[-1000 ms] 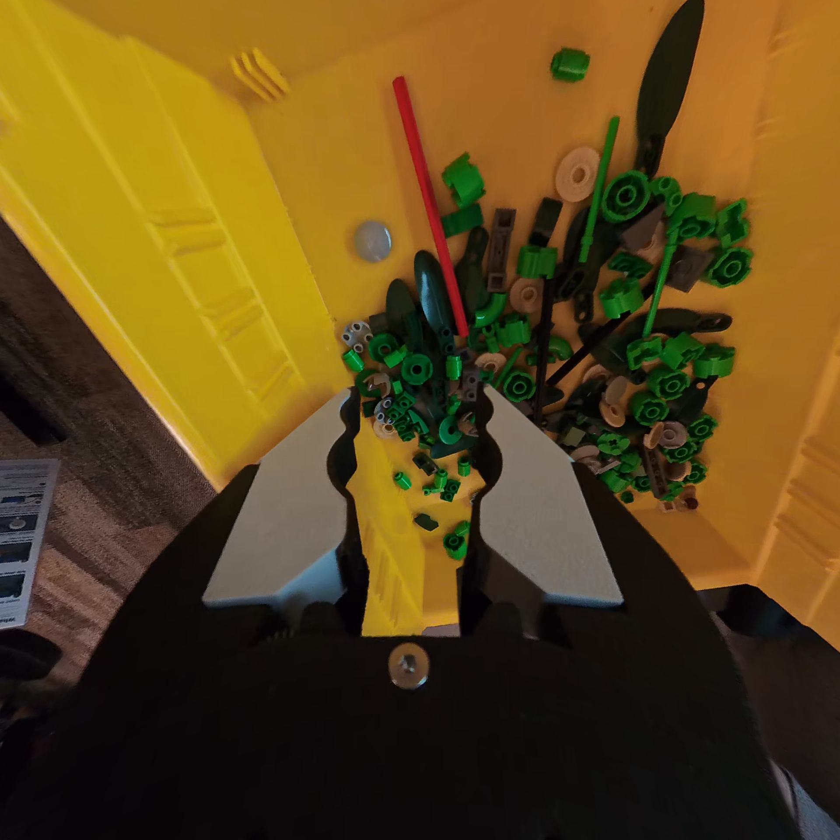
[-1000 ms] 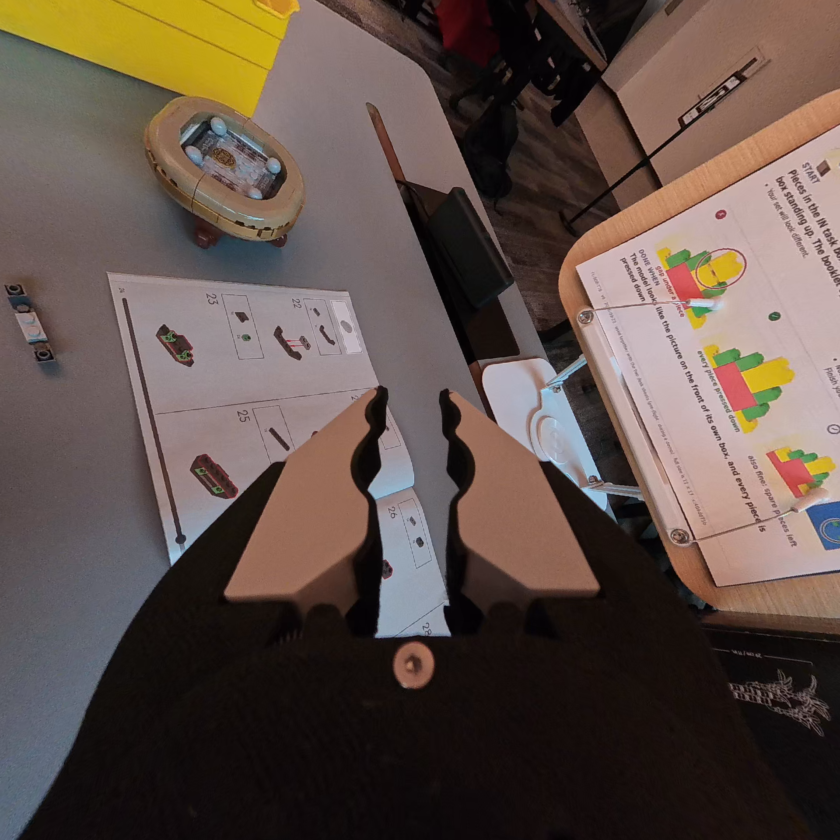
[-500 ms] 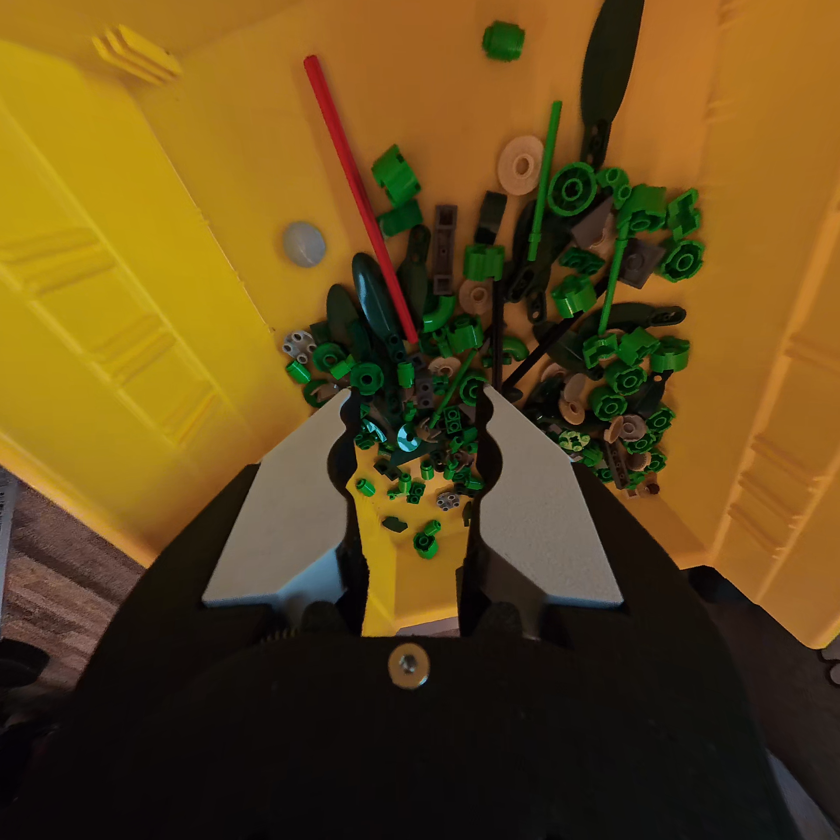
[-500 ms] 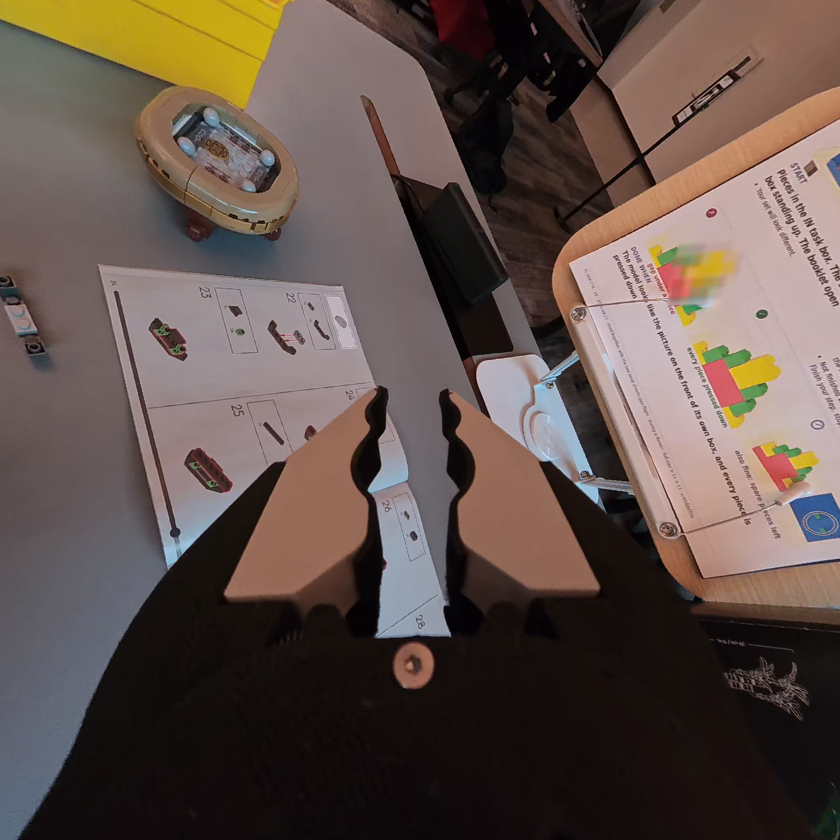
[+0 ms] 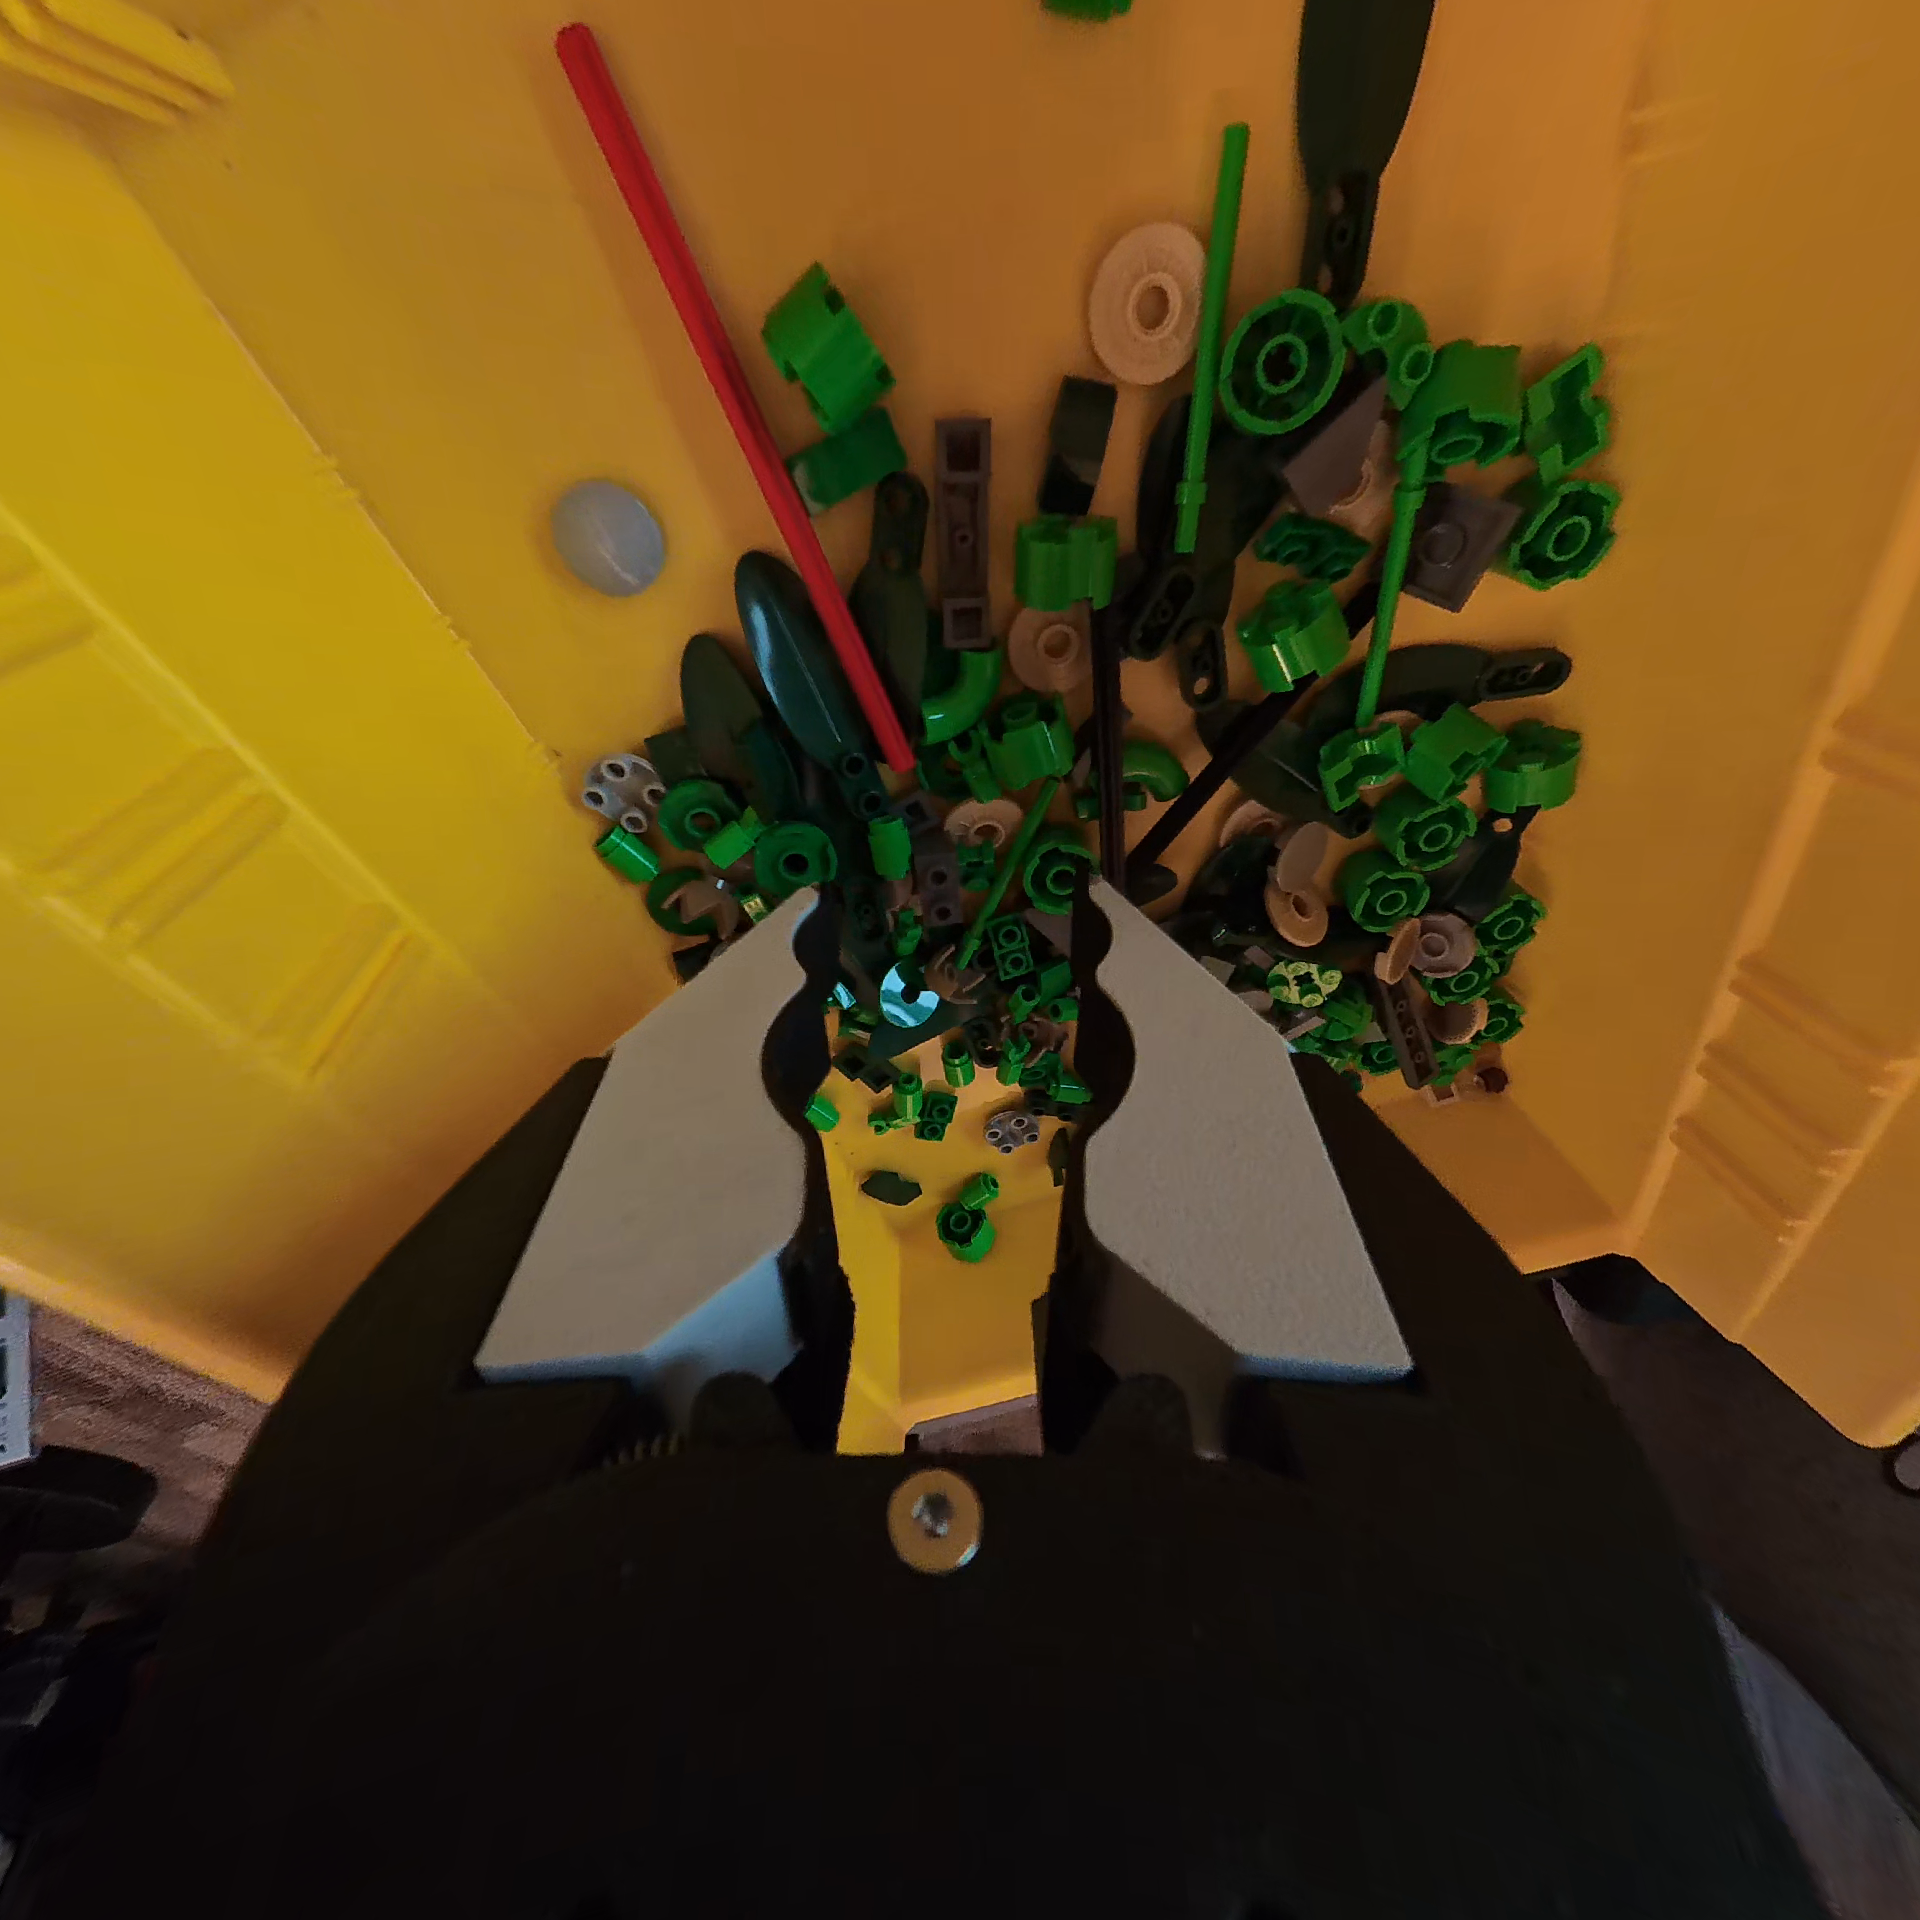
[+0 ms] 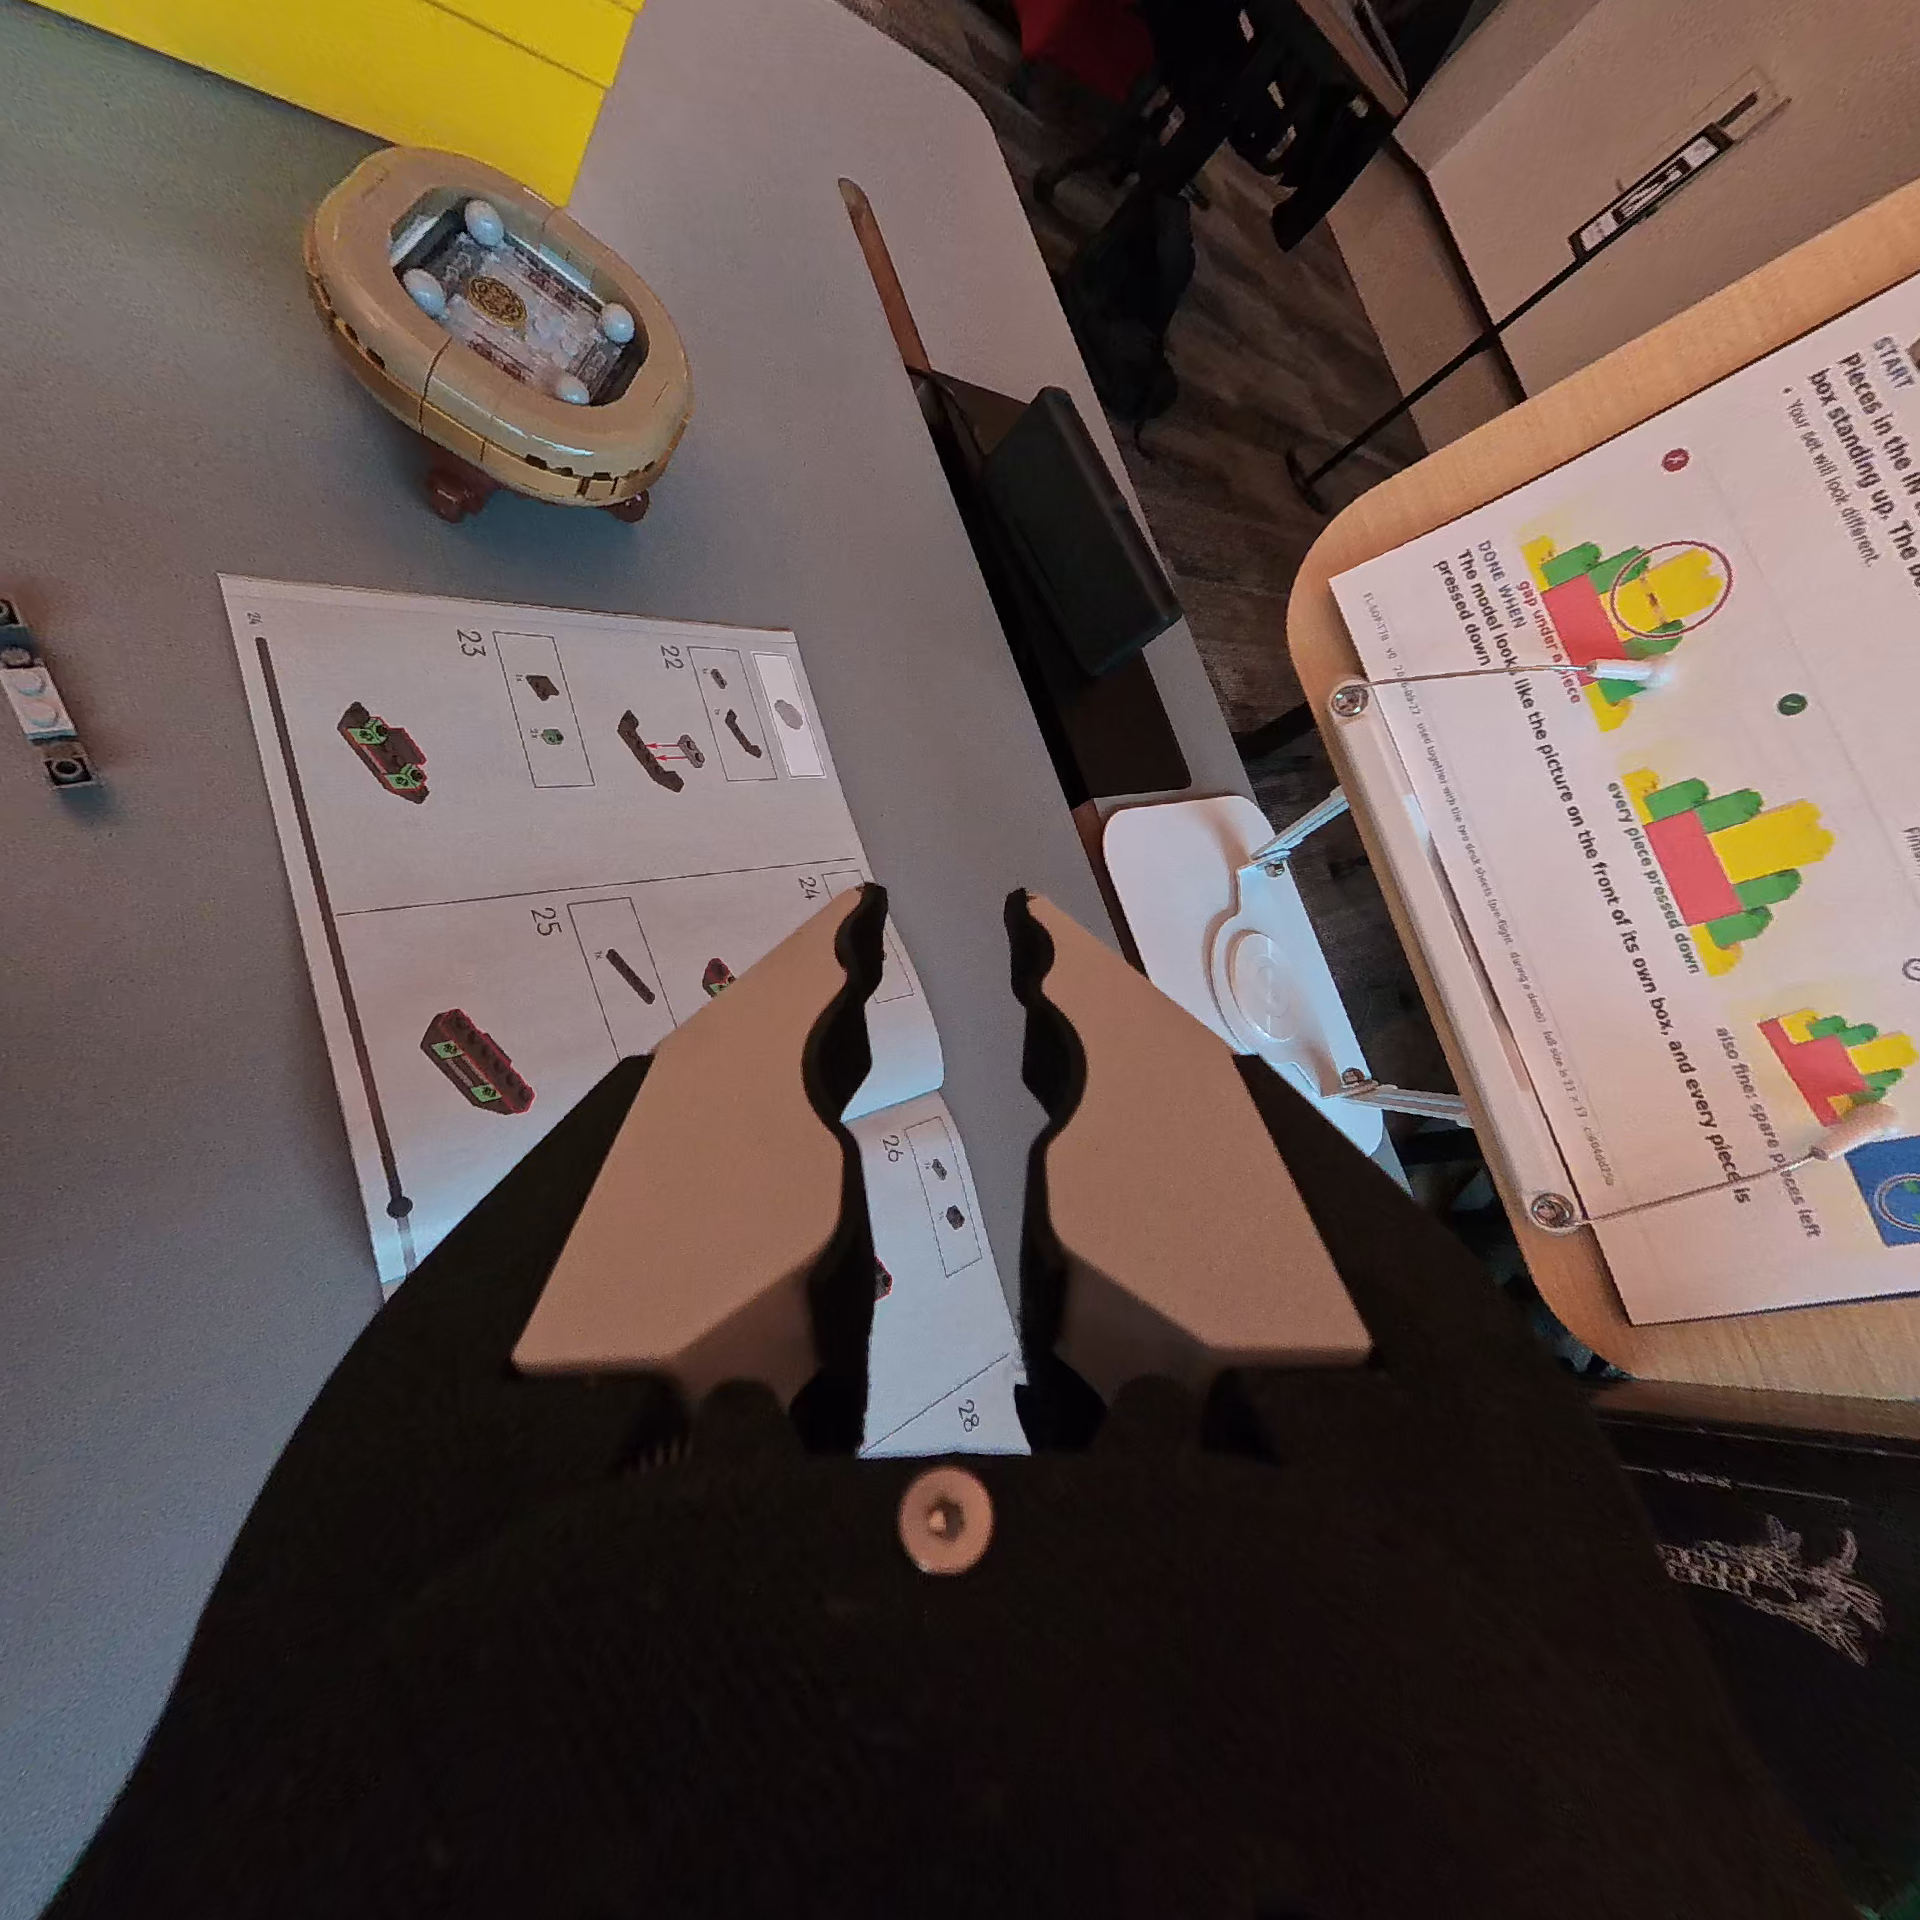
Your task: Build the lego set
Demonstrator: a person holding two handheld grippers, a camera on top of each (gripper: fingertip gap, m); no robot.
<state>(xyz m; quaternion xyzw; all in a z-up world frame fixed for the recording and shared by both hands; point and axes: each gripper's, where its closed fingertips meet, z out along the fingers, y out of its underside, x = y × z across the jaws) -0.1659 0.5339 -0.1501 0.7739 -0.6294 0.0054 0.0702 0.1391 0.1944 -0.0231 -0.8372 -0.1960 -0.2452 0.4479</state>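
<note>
Left gripper (image 5: 951,914) hung over the yellow bin (image 5: 312,582), jaws released and empty, tips above the pile of green pieces (image 5: 1091,790); red rod (image 5: 727,384) ran toward 11 o'clock from the pile; right gripper (image 6: 943,902) hovered above the instruction booklet (image 6: 520,831) on the grey tabletop (image 6: 156,1143), jaws parted, holding nothing; tan oval model (image 6: 499,343) stood at 11 o'clock of the booklet.

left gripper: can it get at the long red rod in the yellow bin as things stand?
Probably yes. The left gripper is open and empty over the piece pile in the yellow bin. The red rod lies mostly on bare bin floor, upper end clear; only its lower end runs into the pile.
</note>
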